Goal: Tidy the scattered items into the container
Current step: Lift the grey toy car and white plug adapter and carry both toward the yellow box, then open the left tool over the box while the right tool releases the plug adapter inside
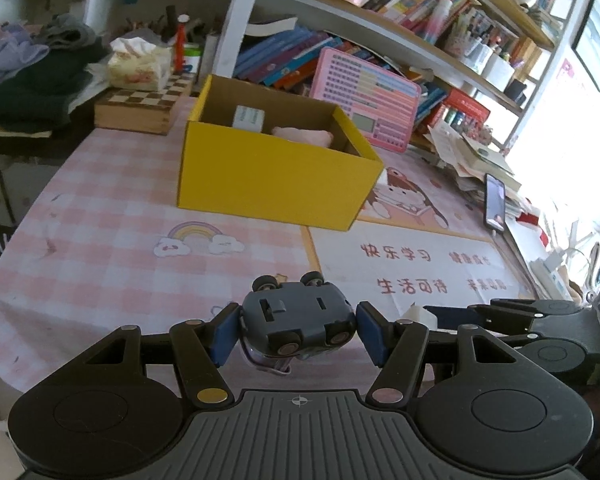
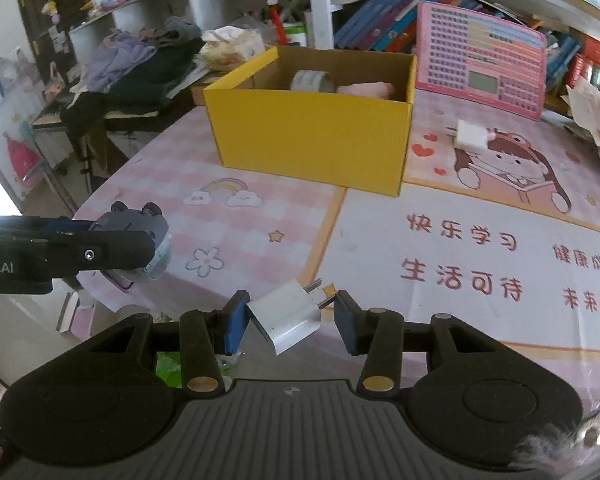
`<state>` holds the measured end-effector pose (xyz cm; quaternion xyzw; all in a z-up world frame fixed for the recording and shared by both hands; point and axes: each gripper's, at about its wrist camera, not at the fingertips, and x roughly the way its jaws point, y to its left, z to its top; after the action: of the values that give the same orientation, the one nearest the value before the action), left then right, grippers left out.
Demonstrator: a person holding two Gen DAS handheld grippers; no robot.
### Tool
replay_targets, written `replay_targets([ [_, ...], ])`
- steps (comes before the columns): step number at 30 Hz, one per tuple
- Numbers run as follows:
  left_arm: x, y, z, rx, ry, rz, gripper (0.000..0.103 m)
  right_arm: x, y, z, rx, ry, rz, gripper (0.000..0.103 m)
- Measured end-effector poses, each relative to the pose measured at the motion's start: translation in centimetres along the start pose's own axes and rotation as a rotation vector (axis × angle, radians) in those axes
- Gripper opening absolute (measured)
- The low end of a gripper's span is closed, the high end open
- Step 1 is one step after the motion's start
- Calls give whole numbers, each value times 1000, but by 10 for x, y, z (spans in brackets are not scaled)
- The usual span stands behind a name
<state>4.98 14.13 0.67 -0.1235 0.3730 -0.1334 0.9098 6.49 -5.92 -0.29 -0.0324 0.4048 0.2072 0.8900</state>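
Note:
An open yellow cardboard box (image 1: pixel 272 178) (image 2: pixel 312 132) stands on the pink table mat, holding a tape roll (image 2: pixel 312 80) and a pink soft item (image 2: pixel 366 89). My left gripper (image 1: pixel 298 330) is shut on a grey toy car (image 1: pixel 300 314), held upside down near the table's front edge; the car also shows in the right wrist view (image 2: pixel 134 226). My right gripper (image 2: pixel 290 320) surrounds a white plug charger (image 2: pixel 286 318); the left pad touches it, the right pad stands just off its prongs. A second white charger (image 2: pixel 470 136) lies right of the box.
A pink learning tablet (image 2: pixel 480 58) leans behind the box. A chessboard box (image 1: pixel 140 106) and tissue pack (image 1: pixel 138 66) sit at back left. A phone (image 1: pixel 495 208) and paper piles stand at the right. Clothes lie on a side table (image 2: pixel 140 64).

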Motion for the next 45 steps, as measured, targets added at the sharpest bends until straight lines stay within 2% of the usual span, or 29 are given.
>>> replay_targets([
  [7, 1, -1, 12, 8, -28, 1, 62, 1, -5, 9, -18, -32, 3, 44],
  [13, 4, -7, 41, 22, -95, -12, 62, -1, -20, 32, -31, -83, -16, 44],
  [21, 10, -16, 92, 69, -222, -9, 62, 3, -40, 86, -53, -172, 2, 44],
  [28, 43, -20, 144, 123, -271, 27, 62, 24, -60, 144, -50, -244, 30, 44],
  [33, 75, -18, 167, 156, -258, 65, 62, 46, -81, 181, -5, -260, 34, 44],
  [38, 121, -18, 174, 199, -179, 114, 62, 75, -91, 214, -17, -253, 28, 44],
  [42, 153, -24, 172, 256, -113, 133, 62, 105, -86, 235, -55, -213, 68, 44],
  [45, 172, -28, 173, 274, -81, 138, 62, 130, -78, 250, -60, -161, 132, 44],
])
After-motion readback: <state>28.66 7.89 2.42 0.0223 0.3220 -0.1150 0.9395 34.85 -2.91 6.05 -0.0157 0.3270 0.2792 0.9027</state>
